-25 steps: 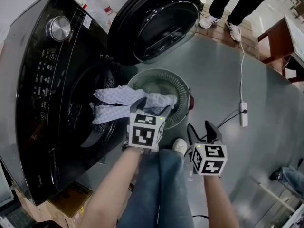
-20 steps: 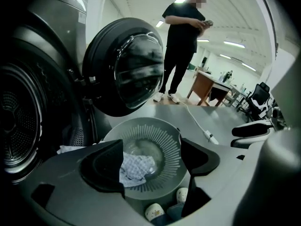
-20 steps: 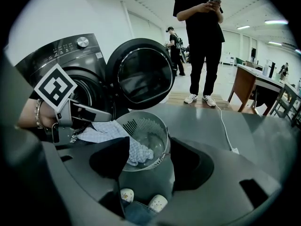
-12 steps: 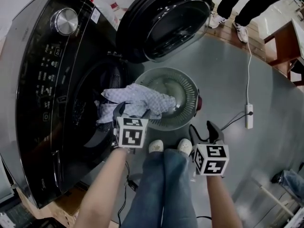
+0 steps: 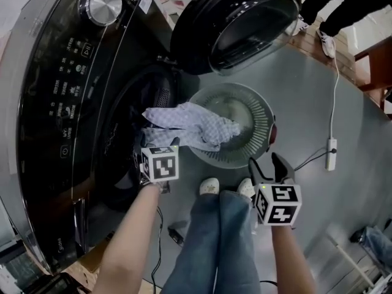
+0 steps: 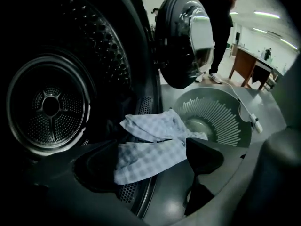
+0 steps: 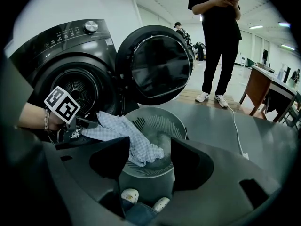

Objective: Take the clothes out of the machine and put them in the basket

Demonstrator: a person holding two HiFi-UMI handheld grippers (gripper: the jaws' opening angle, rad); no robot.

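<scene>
A light checked cloth (image 5: 190, 124) hangs from the mouth of the black washing machine (image 5: 67, 90) across into the round grey basket (image 5: 260, 112) on the floor. My left gripper (image 5: 158, 147) is at the machine's opening, over the cloth's machine end. Its jaws have just been opening and stand open, and the cloth (image 6: 150, 149) lies ahead between them without being pinched. Behind the cloth is the dark drum (image 6: 49, 105). My right gripper (image 5: 267, 163) hovers open and empty at the near side of the basket (image 7: 174, 126).
The round machine door (image 5: 245, 23) stands swung open above the basket. A power strip with its cable (image 5: 331, 146) lies on the floor to the right. A person in black (image 7: 218, 41) stands beyond, beside a wooden table (image 7: 263, 86). My own shoes (image 5: 210, 185) are next to the basket.
My left gripper has moved left and down from the basket's near rim to the machine's opening. The cloth still spans machine and basket. The right gripper shifted only slightly.
</scene>
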